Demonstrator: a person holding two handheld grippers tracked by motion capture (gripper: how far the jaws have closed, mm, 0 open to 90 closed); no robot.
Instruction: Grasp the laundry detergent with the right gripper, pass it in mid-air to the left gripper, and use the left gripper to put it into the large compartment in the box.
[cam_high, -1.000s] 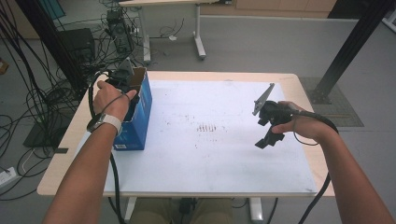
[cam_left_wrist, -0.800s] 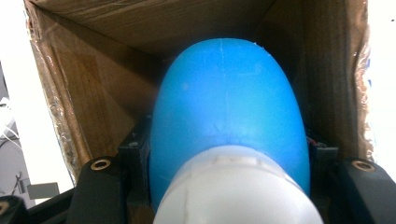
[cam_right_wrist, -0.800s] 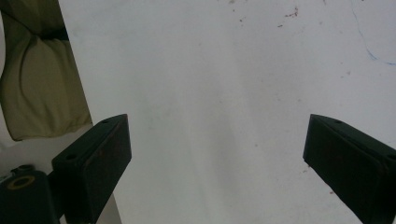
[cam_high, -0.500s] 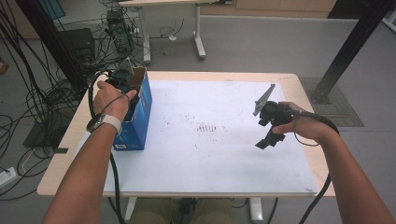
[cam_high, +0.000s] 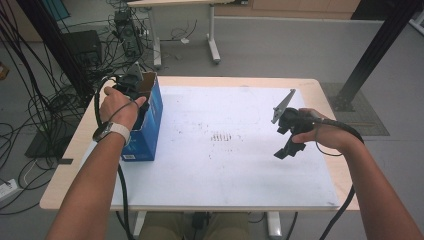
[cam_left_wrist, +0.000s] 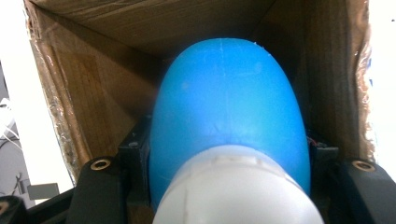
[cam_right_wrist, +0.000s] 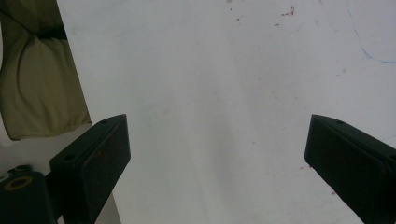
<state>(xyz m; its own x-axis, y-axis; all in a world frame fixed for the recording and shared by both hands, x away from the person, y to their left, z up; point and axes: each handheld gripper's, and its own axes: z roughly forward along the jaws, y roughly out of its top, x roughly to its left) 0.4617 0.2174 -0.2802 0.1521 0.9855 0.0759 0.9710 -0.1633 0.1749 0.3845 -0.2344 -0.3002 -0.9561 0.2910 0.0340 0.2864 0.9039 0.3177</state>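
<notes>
Two grippers are in play, taken view by view. High view: the left gripper (cam_high: 131, 82) sits at the upper left of the frame, its nose inside the open top of a blue cardboard box (cam_high: 150, 125) that stands on the table (cam_high: 320, 90) at the left edge of the white mat (cam_high: 240, 170); the right gripper (cam_high: 289, 144) hangs over the mat at centre right, holding nothing. Left gripper view: the jaws are clamped on a blue object with a white end (cam_left_wrist: 229, 130) (what it is cannot be told), which fills the centre of the frame inside the brown box walls. Right gripper view: the jaws stand wide apart over bare mat. Judgement: keep the object centred, clear of the box walls, and steady the box if it shifts.
</notes>
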